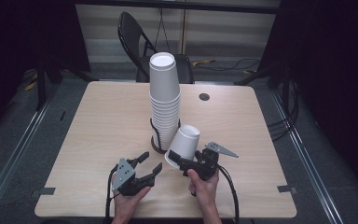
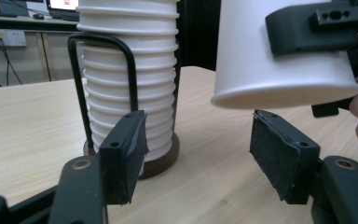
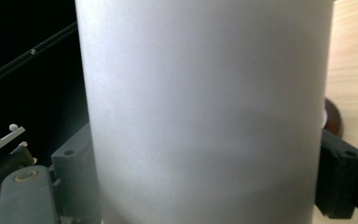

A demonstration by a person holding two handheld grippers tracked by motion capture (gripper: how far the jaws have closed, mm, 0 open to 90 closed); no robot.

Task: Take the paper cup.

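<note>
Right hand-held gripper (image 1: pixel 179 162): clamped on single cup (image 1: pixel 183 143), mouth down and tilted, off the surface (image 1: pixel 98 126), just beside stack (image 1: pixel 164 100) in its wire holder (image 2: pixel 103 88). Left hand-held gripper (image 1: pixel 150 164): jaws apart, empty, below and beside cup rim. Risks: thin wall buckling under the clamp; cup knocking the stack, toppling it; slipping free if left pads (image 2: pixel 275 154) close on the rim off-centre during a handover.

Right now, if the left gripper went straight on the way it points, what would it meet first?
Probably the tall stack of white paper cups in its black wire holder, dead ahead of the open left gripper. The single white paper cup hangs up and right; depth unclear.
</note>
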